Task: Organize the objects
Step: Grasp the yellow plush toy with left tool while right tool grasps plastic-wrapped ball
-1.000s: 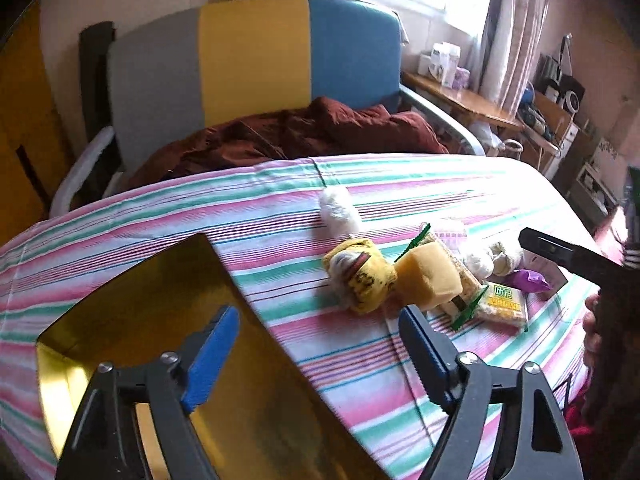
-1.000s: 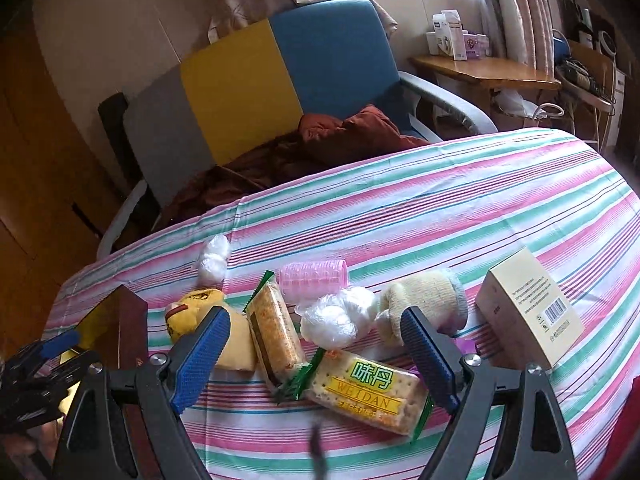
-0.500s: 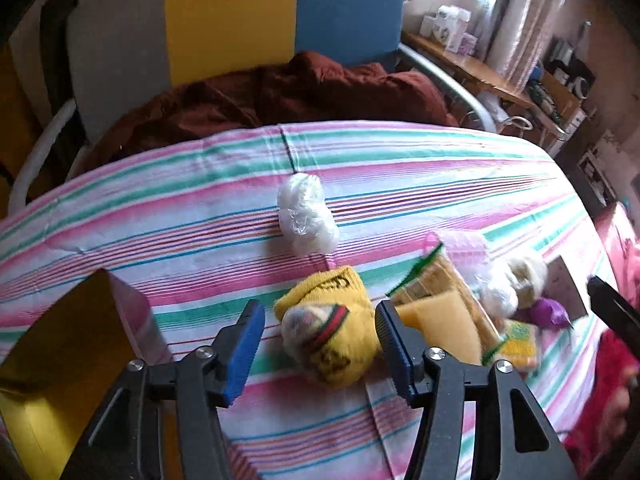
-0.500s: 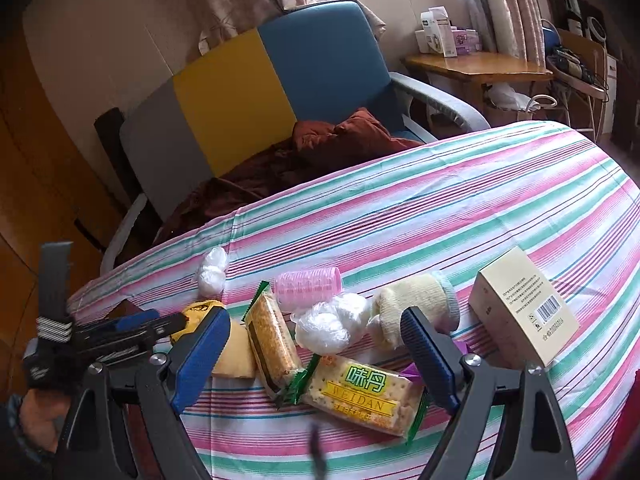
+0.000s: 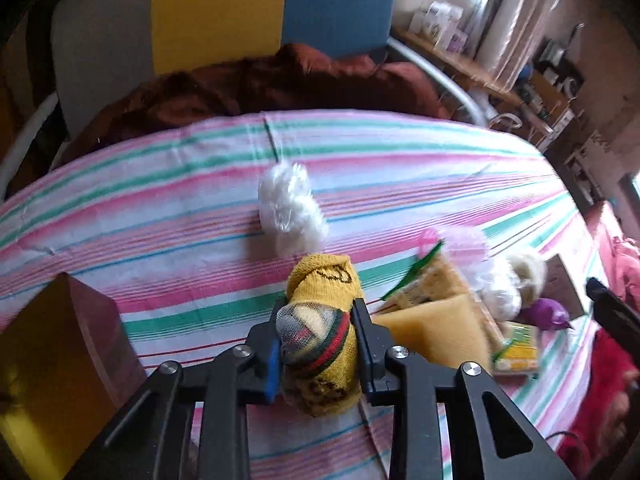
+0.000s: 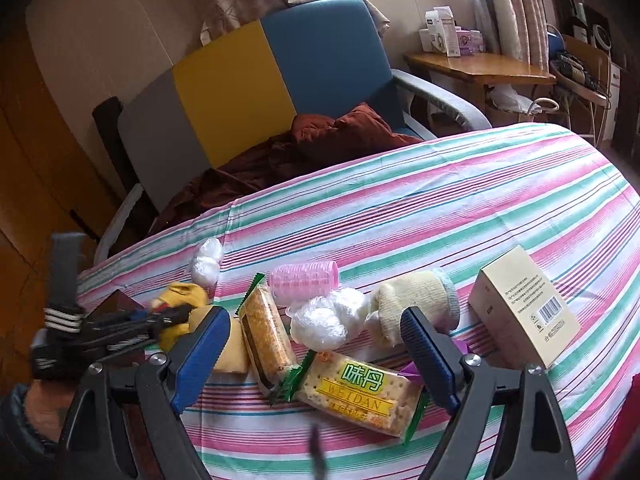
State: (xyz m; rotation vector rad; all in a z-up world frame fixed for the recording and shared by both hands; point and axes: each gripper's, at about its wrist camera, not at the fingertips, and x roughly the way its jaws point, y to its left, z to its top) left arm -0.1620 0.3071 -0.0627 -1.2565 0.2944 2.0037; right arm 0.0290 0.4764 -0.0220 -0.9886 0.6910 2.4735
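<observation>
Left tongs [image 5: 316, 344], open before, now clamp yellow sock [image 5: 320, 344].

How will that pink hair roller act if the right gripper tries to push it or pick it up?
The pink hair roller is a cylinder lying on its side on the striped tablecloth, so a push would probably roll it. It looks hollow and mesh-like, so it is likely light and may squash under a hard squeeze. Its bristly surface should resist slipping in the open right gripper.
</observation>
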